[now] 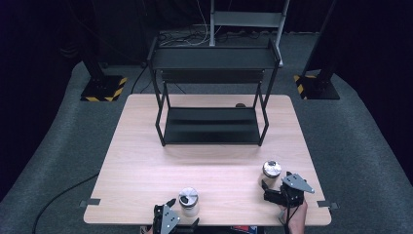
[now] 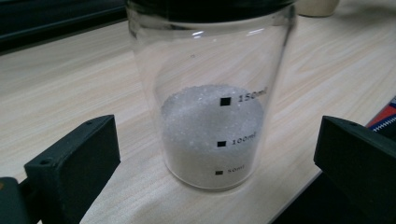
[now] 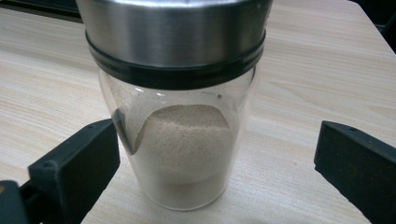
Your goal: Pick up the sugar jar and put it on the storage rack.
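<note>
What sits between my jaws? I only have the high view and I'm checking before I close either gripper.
Observer: The left gripper has a clear glass jar between its open jaws, neither pad touching it.
Operator: What is inside it?
Observer: White granules, reaching roughly to the top volume mark printed on the glass.
Operator: And the right side?
Observer: The right gripper also stands open around a jar with a steel lid, with gaps on both sides.
Operator: Same contents?
Observer: No, a beige powder, heaped unevenly and filling about half the glass.
</note>
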`<state>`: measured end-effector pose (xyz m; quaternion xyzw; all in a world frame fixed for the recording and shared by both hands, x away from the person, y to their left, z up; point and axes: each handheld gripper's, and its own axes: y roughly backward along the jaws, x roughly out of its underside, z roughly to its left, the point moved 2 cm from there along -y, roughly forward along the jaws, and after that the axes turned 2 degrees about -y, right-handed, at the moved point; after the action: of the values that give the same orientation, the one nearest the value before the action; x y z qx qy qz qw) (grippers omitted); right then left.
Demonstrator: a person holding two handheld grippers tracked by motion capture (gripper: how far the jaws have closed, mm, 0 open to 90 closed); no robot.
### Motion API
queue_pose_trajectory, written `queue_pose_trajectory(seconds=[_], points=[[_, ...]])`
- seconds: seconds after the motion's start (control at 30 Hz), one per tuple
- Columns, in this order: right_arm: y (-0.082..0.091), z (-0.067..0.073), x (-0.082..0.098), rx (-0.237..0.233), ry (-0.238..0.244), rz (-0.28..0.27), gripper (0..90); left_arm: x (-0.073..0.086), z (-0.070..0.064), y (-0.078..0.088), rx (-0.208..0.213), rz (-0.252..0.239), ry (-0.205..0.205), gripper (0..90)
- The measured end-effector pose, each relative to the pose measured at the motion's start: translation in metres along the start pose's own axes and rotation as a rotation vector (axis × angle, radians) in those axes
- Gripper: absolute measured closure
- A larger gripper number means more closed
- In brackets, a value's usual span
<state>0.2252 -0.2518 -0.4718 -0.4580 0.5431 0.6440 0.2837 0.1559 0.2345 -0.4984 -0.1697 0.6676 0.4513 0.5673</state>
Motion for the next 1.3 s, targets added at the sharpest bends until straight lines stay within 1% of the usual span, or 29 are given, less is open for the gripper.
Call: queue_pose_trajectory(seconds=[0.1, 0.23, 0.33, 0.43, 0.57, 0.63, 0.8, 0.87, 0.9, 1.0, 1.03, 1.1, 1.13, 1.23, 1.3], points=[[0.0, 0.001, 0.0, 0.003, 0.001, 0.0, 0.0, -0.002, 0.001, -0.003, 0.003, 0.01, -0.002, 0.0], [0.0, 0.002, 0.0, 0.009, 0.008, -0.001, 0.0, -0.005, 0.002, -0.007, 0.002, 0.004, 0.007, 0.0], [0.0, 0.002, 0.0, 0.009, 0.008, -0.001, 0.0, -0.008, 0.003, -0.011, 0.011, 0.005, 0.003, 0.0], [0.0, 0.003, 0.0, 0.012, 0.01, -0.002, 0.0, -0.009, 0.002, -0.013, 0.02, 0.001, -0.011, 0.0], [0.0, 0.004, 0.0, 0.015, 0.012, -0.002, 0.0, -0.011, 0.002, -0.015, 0.021, -0.004, -0.011, 0.0], [0.0, 0.003, 0.0, 0.014, 0.012, -0.002, 0.0, -0.012, 0.002, -0.018, 0.014, -0.005, -0.018, 0.0], [0.0, 0.004, 0.0, 0.017, 0.015, -0.002, 0.0, -0.015, 0.005, -0.023, 0.02, -0.003, -0.008, 0.0], [0.0, 0.004, 0.0, 0.018, 0.016, -0.002, 0.0, -0.016, 0.003, -0.026, 0.004, 0.002, -0.007, 0.0], [0.0, 0.004, 0.0, 0.018, 0.016, -0.002, 0.0, -0.016, 0.003, -0.026, 0.004, 0.002, -0.007, 0.0], [0.0, 0.004, 0.0, 0.018, 0.018, 0.0, 0.0, -0.015, 0.007, -0.027, 0.019, -0.002, 0.012, 0.0], [0.0, 0.004, 0.0, 0.017, 0.02, 0.002, 0.0, -0.015, 0.008, -0.027, 0.027, -0.001, 0.015, 1.2], [-0.001, 0.005, -0.001, 0.017, 0.021, 0.007, 0.0, -0.014, 0.01, -0.027, 0.041, -0.005, 0.025, 10.6], [-0.001, 0.005, -0.001, 0.016, 0.022, 0.007, 0.0, -0.013, 0.011, -0.026, 0.045, -0.005, 0.026, 13.4], [-0.001, 0.005, -0.001, 0.018, 0.021, 0.006, 0.0, -0.012, 0.012, -0.026, 0.049, -0.011, 0.03, 21.9], [-0.001, 0.005, -0.001, 0.02, 0.02, 0.005, 0.0, -0.011, 0.012, -0.026, 0.05, -0.017, 0.034, 25.6]])
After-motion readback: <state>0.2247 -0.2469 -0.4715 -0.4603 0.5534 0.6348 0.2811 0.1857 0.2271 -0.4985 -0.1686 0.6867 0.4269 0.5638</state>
